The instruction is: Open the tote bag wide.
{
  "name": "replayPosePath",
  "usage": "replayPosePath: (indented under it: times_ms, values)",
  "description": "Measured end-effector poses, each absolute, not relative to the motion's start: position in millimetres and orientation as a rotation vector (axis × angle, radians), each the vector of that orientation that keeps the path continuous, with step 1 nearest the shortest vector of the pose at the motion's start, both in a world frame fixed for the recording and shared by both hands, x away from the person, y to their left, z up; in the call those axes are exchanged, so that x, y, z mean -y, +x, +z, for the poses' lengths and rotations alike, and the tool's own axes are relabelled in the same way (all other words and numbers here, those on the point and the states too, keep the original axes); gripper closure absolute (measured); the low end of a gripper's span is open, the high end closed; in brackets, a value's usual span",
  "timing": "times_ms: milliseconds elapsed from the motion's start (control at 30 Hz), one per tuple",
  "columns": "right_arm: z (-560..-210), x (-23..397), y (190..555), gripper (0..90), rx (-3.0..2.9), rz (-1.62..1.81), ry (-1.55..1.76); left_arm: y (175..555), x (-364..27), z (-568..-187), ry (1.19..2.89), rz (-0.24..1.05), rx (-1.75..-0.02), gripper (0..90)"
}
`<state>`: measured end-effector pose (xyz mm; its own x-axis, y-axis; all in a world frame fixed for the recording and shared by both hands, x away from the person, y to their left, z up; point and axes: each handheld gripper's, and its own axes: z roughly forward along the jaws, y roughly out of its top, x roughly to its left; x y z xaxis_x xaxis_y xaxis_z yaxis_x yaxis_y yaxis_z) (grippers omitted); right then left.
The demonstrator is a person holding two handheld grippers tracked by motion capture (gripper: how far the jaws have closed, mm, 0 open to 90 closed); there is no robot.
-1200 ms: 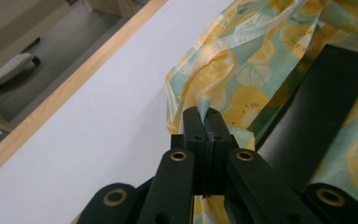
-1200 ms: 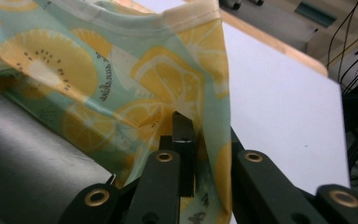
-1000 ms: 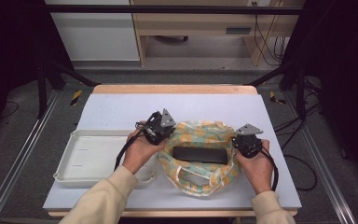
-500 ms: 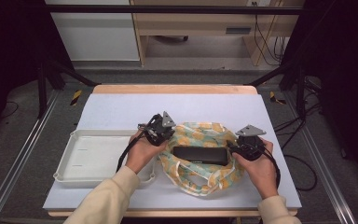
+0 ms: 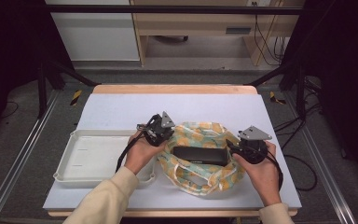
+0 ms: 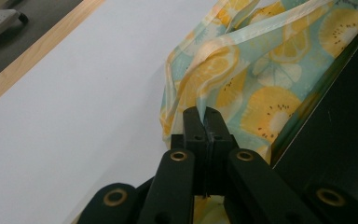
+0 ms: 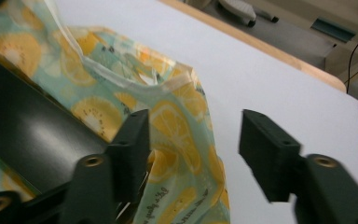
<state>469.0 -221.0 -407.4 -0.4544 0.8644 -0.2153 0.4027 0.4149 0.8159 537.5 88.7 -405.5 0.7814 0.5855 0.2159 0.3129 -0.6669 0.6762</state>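
A cloth bag (image 5: pixel 200 175) printed with lemon slices lies on the table, holding a flat black box (image 5: pixel 199 155). My left gripper (image 5: pixel 167 140) sits at the bag's left rim. In the left gripper view the left gripper (image 6: pixel 203 114) is shut on a fold of the bag (image 6: pixel 261 70), beside the box (image 6: pixel 335 140). My right gripper (image 5: pixel 230 145) is at the bag's right edge. There the right gripper (image 7: pixel 193 135) stands open and has just been closing a little. Loose fabric of the bag (image 7: pixel 177 116) lies between the jaws unpressed, with the box (image 7: pixel 23 126) to their left.
A shallow white tray (image 5: pixel 88 156) lies left of the bag, close to the left forearm. The white tabletop (image 5: pixel 191 105) stretches beyond the bag to a wooden far edge (image 5: pixel 172 88). Dark frame posts and cables stand around the table.
The right hand has shifted slightly at the bag's right edge, and the bag's rim there has slackened. The left hand has stayed where it was.
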Motion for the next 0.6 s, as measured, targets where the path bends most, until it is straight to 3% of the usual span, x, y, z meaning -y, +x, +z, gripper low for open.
replayPosePath:
  times_ms: [100,133,167,600]
  values:
    - [-414.8,220.1,475.0,79.1,-2.087,0.884,1.048,537.1,-87.6,-406.7,2.340,0.565,-0.662,90.0]
    - [-414.8,220.1,475.0,79.1,-2.087,0.884,1.048,537.1,-87.6,-406.7,2.340,0.565,-0.662,90.0]
    - [-418.4,221.0,478.2,87.1,-2.092,0.857,1.044,537.8,-87.0,-407.8,2.349,0.565,-0.664,90.0]
    - [-448.7,222.3,506.8,90.0,-2.191,0.818,1.105,548.7,-86.0,-427.6,2.418,0.532,-0.698,90.0]
